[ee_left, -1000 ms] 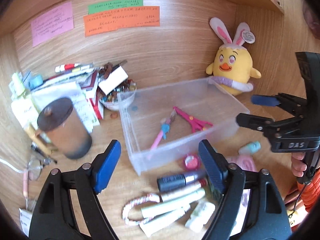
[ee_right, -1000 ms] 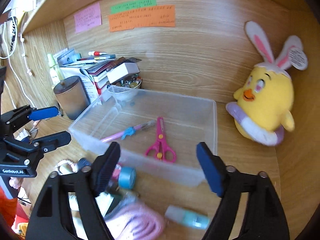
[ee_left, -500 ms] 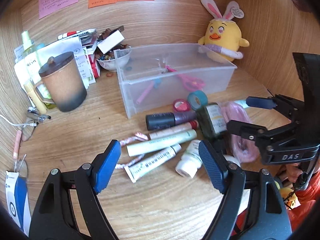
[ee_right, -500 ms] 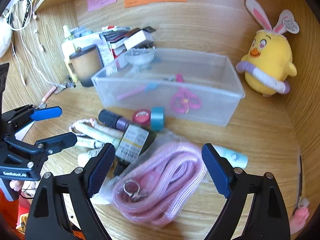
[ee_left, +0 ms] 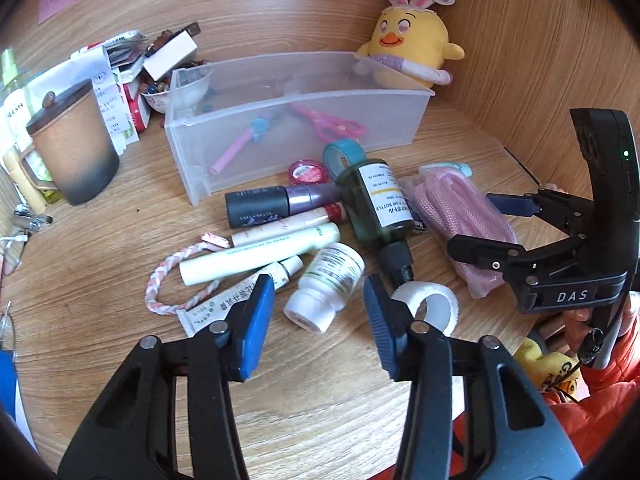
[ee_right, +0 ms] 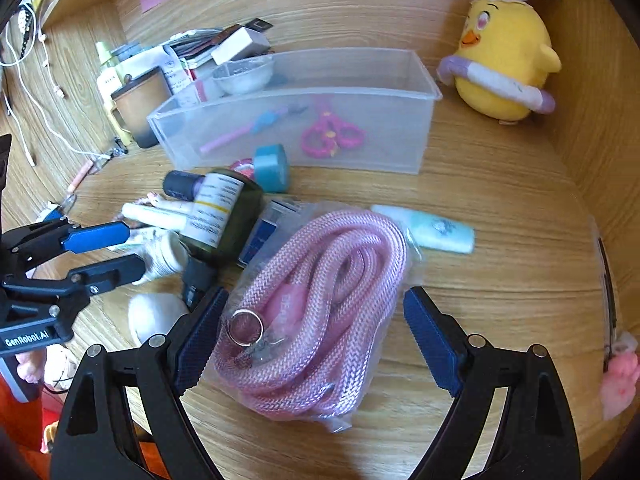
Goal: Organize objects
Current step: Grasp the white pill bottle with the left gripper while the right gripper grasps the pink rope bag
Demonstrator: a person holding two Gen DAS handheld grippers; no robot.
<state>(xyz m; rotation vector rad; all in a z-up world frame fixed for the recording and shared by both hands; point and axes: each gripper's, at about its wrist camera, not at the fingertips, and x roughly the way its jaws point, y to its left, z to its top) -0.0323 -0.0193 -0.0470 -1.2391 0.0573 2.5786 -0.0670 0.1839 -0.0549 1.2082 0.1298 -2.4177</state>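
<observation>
- Wooden desk in the left wrist view carries a heap of toiletries in front of a clear plastic bin.
- Left gripper hangs with its blue-padded fingers spread, grasping nothing, a white pill bottle lying just beyond the gap.
- Pink scissors and a pink pen lie inside the bin; a dark green bottle and a white tape roll lie outside it.
- Right gripper, seen across the desk, is released over the bagged pink rope.
- From the right wrist view, the right gripper straddles the bagged pink rope, fingers wide and not clenched on it.
- Yellow chick plush sits beside the bin.
</observation>
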